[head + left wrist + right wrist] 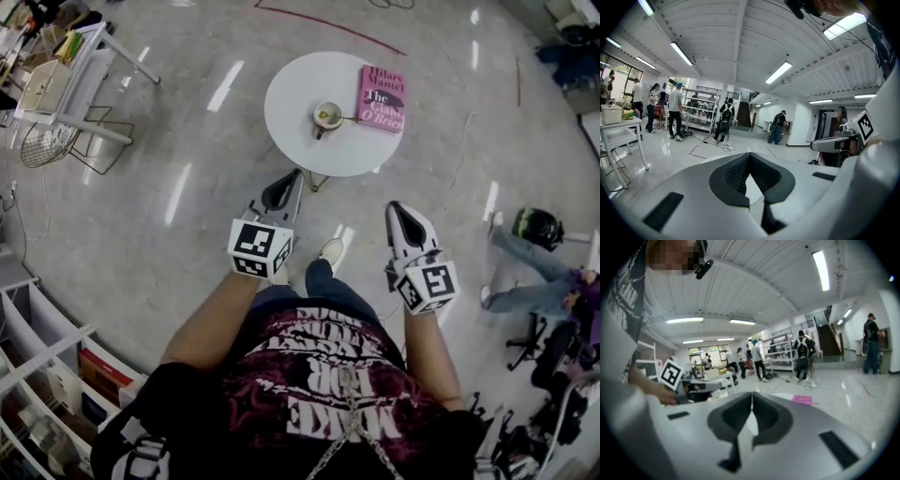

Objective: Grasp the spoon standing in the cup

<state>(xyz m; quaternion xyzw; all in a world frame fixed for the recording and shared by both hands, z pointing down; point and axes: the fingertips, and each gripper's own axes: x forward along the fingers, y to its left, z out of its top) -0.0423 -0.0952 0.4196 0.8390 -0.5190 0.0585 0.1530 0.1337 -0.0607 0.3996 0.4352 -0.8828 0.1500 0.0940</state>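
White table [298, 141] holds one cup [327, 114], one spoon [350, 118], one book [382, 97]; left claw [279, 190], right claw [405, 221] both clenched.

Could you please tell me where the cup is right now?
In the head view, upper centre, the cup sits near the middle of the round white table, just left of the pink book.

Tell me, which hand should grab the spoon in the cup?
Probably left: the left gripper is nearer the cup and spoon than the right gripper. Both are shut, empty.
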